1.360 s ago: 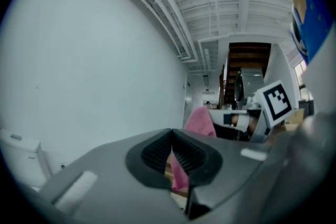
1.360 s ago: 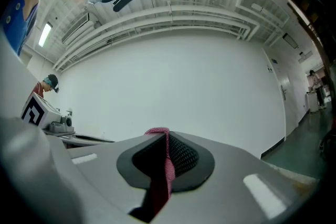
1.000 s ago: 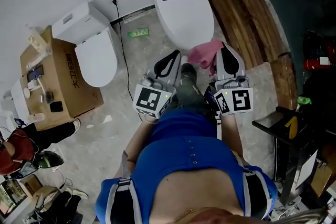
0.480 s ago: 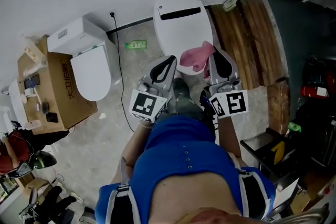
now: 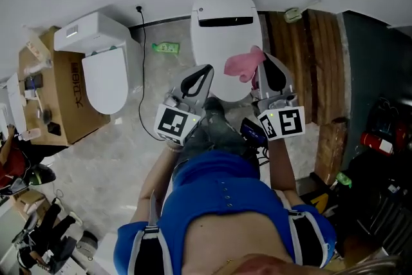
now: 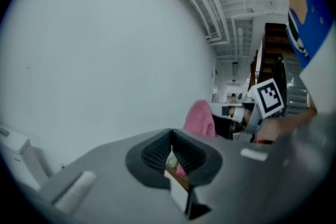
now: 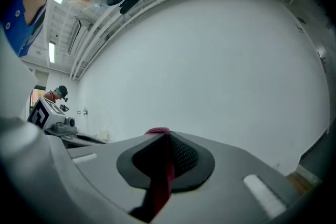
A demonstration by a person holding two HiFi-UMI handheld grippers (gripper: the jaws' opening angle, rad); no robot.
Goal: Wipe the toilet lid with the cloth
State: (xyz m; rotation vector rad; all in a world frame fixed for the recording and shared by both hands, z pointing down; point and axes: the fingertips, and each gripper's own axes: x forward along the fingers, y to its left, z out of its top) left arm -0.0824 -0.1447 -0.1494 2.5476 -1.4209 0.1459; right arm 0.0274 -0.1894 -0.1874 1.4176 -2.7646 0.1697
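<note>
The white toilet lid (image 5: 222,42) lies shut, straight ahead in the head view. A pink cloth (image 5: 243,64) hangs over its front right part, and my right gripper (image 5: 261,69) is shut on it. The right gripper view shows the cloth (image 7: 159,182) pinched between the dark pads, a strip trailing down. My left gripper (image 5: 204,69) hovers at the lid's front left edge, shut with nothing in it. In the left gripper view its tips (image 6: 170,132) meet, and the cloth (image 6: 199,118) shows beyond them. Both gripper cameras face the bare white wall.
A second white toilet (image 5: 103,64) stands to the left beside a cardboard box (image 5: 61,103) with small items on top. A black cable (image 5: 141,67) and a green packet (image 5: 166,47) lie on the floor between the toilets. Wooden planks (image 5: 302,61) lie right.
Both grippers have moved forward. The pink cloth was off the toilet's front right edge and is now over the lid. The head view has swung a little to the left.
</note>
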